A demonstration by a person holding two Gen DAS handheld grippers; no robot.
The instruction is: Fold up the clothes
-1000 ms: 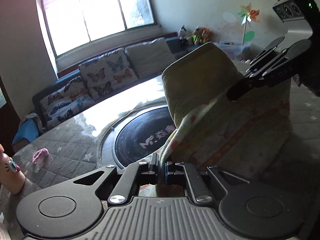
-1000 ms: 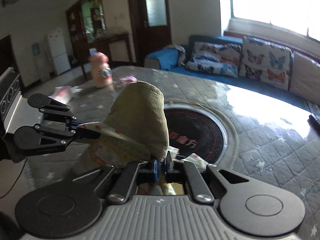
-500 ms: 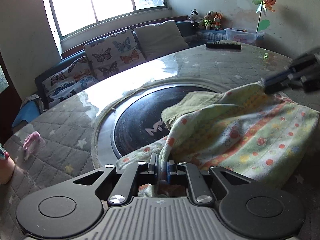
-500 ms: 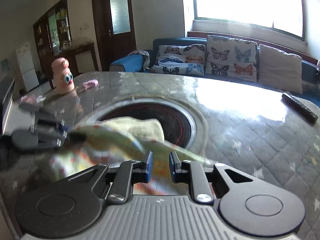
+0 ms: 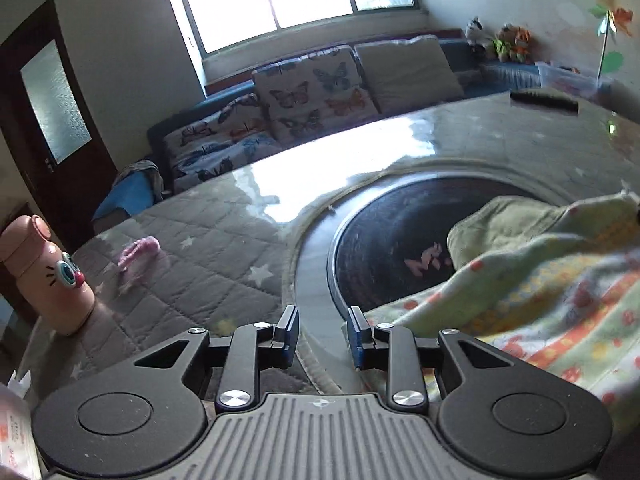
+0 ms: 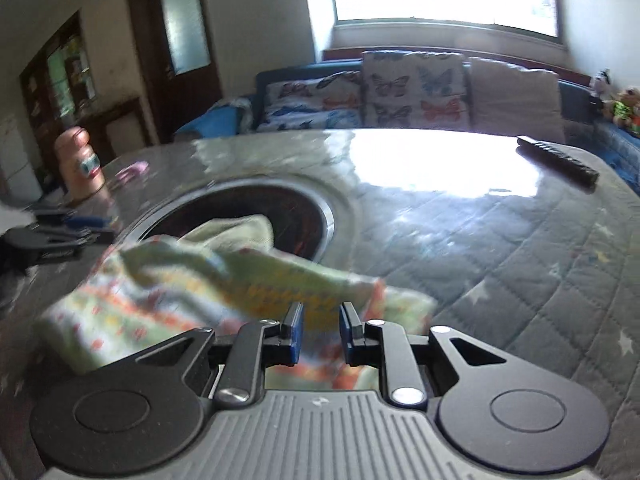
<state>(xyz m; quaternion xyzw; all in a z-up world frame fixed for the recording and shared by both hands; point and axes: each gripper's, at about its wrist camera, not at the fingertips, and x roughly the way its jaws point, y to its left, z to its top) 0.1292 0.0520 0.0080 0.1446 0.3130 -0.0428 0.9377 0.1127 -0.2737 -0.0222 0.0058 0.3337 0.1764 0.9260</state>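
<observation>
A small green garment with orange and yellow print (image 5: pixel 536 292) lies folded on the table, partly over the black round inset (image 5: pixel 392 240). My left gripper (image 5: pixel 323 330) is open and empty, just left of the garment's near edge. In the right wrist view the garment (image 6: pixel 192 280) lies ahead and to the left, blurred. My right gripper (image 6: pixel 321 330) is open and empty, right at the garment's near right corner. The left gripper also shows at the left edge of the right wrist view (image 6: pixel 60 232).
A pink cartoon-faced bottle (image 5: pixel 44 276) stands at the table's left, with a small pink item (image 5: pixel 138 250) near it. A black remote (image 6: pixel 558 158) lies at the far right. A quilted grey cover (image 6: pixel 520 272) tops the table. A sofa with butterfly cushions (image 5: pixel 312 88) stands behind.
Both grippers lowered the garment from hanging in the air onto the table. The right opened first, then the left opened and let go. Both have drawn back slightly.
</observation>
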